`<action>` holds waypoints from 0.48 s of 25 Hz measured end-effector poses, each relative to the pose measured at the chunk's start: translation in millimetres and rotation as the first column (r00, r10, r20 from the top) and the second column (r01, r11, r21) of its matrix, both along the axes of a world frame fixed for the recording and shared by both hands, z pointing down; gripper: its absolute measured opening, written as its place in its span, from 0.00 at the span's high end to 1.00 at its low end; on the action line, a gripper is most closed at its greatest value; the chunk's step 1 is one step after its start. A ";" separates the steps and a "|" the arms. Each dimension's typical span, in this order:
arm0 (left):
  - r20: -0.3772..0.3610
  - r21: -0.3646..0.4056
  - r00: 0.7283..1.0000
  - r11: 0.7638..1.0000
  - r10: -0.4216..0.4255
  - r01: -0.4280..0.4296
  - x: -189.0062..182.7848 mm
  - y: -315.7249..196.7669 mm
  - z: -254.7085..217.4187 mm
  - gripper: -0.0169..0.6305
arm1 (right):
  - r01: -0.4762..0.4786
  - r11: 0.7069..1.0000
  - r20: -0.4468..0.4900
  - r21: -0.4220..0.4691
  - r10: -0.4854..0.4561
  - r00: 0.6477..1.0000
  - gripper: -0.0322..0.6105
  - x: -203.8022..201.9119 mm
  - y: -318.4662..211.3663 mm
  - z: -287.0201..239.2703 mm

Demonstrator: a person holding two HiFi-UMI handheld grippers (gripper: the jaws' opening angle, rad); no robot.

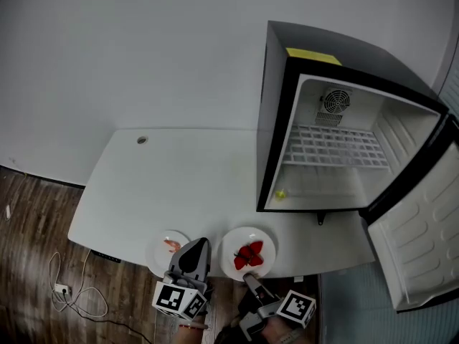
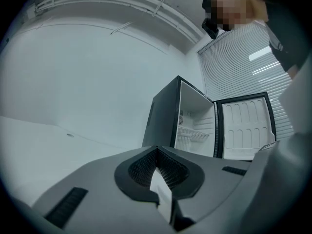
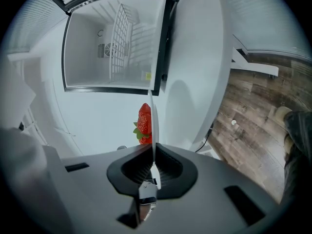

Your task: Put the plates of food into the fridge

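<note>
A white plate of strawberries (image 1: pixel 249 253) is at the table's front edge. My right gripper (image 1: pixel 248 275) is rolled on its side and shut on the near rim. In the right gripper view that plate (image 3: pixel 151 116) stands edge-on between the jaws of the right gripper (image 3: pixel 153 147), with a strawberry (image 3: pixel 144 123) on its left. A smaller plate with pink food (image 1: pixel 167 248) lies left of my left gripper (image 1: pixel 203 242). The left gripper (image 2: pixel 157 149) shows its jaw tips together; a white sliver (image 2: pixel 162 194) sits in the hollow behind them, and I cannot tell what it is.
The black fridge (image 1: pixel 276 120) stands open on the table (image 1: pixel 179 185) at the right, with a wire shelf (image 1: pixel 333 147) and its door (image 1: pixel 423 228) swung out to the right. A cable and socket (image 1: pixel 61 289) lie on the wooden floor. A person (image 2: pixel 287 38) stands at the upper right.
</note>
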State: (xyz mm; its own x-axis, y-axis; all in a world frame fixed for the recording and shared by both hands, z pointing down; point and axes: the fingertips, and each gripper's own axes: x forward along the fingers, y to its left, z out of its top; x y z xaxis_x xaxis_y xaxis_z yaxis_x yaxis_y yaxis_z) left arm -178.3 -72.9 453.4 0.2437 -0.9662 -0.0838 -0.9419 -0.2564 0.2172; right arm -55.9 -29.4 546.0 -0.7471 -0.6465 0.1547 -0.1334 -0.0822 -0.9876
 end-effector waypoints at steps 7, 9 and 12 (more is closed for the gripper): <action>-0.013 0.022 0.998 0.998 0.059 -0.058 24.4 -34.4 -20.7 0.96 | -0.086 0.996 0.002 0.005 0.086 0.996 0.93 34.2 -24.4 -25.4; -0.013 0.034 0.997 0.997 0.077 -0.076 31.1 -43.4 -23.5 0.96 | -0.108 0.994 -0.003 0.006 0.108 0.994 0.93 45.3 -29.5 -29.2; -0.013 0.042 0.995 0.995 0.094 -0.094 39.3 -58.1 -29.3 0.96 | -0.154 0.988 -0.010 0.004 0.154 0.988 0.93 63.1 -39.8 -32.8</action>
State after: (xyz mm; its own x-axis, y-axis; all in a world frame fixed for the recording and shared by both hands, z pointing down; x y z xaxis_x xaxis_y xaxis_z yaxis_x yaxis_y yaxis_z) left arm -138.9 -131.0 424.1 0.3317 -0.9347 -0.1275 -0.9099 -0.3527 0.2184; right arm 7.3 -69.2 513.3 -0.6374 -0.7540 0.1590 -0.1292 -0.0989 -0.9867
